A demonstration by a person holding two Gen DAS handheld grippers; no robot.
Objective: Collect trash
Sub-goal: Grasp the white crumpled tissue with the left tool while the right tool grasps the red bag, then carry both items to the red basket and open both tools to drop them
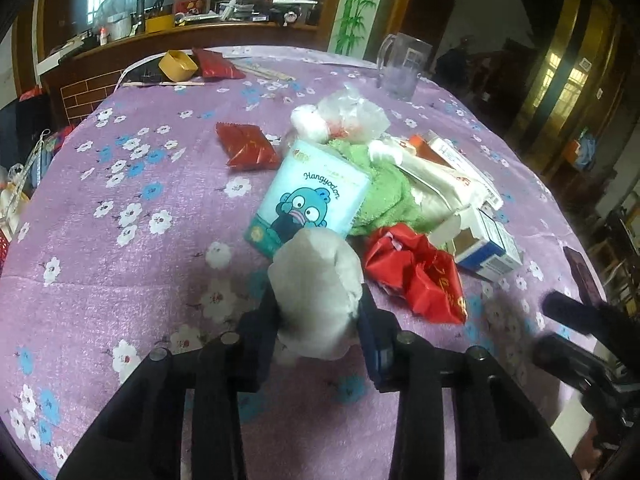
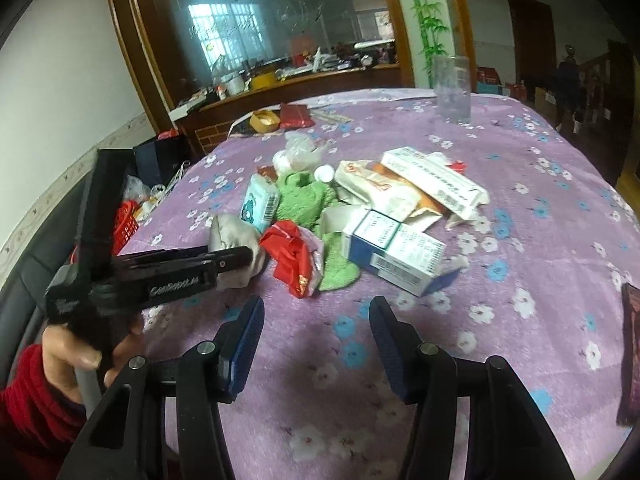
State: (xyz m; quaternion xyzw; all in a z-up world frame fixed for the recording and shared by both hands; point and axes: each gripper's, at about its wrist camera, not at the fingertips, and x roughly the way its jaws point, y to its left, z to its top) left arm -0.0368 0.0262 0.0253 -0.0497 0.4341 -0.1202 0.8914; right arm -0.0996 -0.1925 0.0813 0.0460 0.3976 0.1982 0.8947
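Note:
A heap of trash lies mid-table on the purple flowered cloth: a teal tissue pack, a green cloth, a crumpled red wrapper, white and blue boxes and a clear plastic bag. My left gripper is shut on a grey crumpled wad at the near edge of the heap. From the right wrist view, the left gripper pinches the grey wad. My right gripper stands open above bare cloth, short of the red wrapper and boxes.
A clear glass pitcher stands at the far side. A yellow roll, a red packet and chopsticks sit far left. Another red packet lies left of the heap. A dark phone lies at the right edge. A red basket sits beyond the table's left.

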